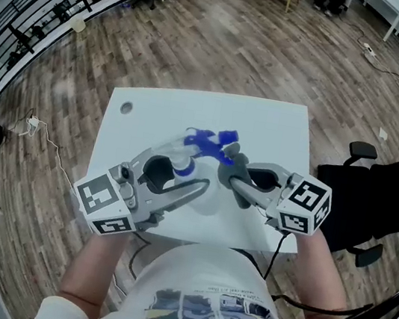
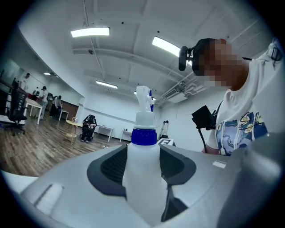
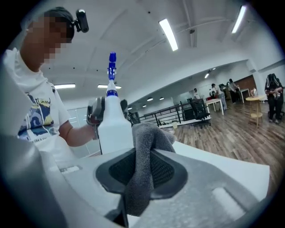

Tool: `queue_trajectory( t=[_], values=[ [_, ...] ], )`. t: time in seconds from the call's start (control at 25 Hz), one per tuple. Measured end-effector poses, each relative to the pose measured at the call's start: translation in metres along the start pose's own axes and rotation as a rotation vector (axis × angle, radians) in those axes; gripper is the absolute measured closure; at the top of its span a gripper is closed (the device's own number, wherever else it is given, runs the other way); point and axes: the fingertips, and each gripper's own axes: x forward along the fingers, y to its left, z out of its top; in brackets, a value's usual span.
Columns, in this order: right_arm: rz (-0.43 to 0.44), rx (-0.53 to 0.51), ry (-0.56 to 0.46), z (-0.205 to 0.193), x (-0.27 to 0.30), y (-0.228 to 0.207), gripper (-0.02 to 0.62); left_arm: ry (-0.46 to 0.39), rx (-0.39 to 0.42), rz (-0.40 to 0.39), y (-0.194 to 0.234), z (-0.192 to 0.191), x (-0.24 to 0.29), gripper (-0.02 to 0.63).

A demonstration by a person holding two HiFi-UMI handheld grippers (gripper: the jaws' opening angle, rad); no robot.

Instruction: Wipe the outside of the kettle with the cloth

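Prep step, probably wetting: left gripper [image 2: 141, 176] clamps white spray bottle [image 2: 143, 133]; right gripper [image 3: 142, 173] pinches grey cloth [image 3: 147, 138], bottle just ahead. No kettle visible. Next: aim nozzle [image 3: 111, 60] at cloth

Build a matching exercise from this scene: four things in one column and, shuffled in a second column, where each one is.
Things:
1. spray bottle
2. grey cloth
3. white table
4. black office chair

Places:
A. on the wood floor, right of the table in the head view
B. clamped in the right gripper
C. beneath both grippers
D. clamped in the left gripper

Pairs: 1-D, 2-B, 3-C, 4-A
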Motion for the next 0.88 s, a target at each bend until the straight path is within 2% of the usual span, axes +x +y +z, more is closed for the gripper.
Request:
queue_trajectory(
  t=[0.2,0.32,0.88],
  values=[
    [0.175,-0.085,-0.122,0.043,-0.015,0.040,0.517,0.033,0.012,-0.125,-0.034,-0.016,0.010,0.390],
    [0.241,-0.083,-0.149,0.048,-0.016,0.050,0.517,0.032,0.013,-0.154,-0.041,-0.015,0.009,0.390],
    [0.222,0.076,-0.018,-0.032,0.005,0.027,0.517,-0.025,0.015,-0.140,-0.039,0.008,0.002,0.390]
  ],
)
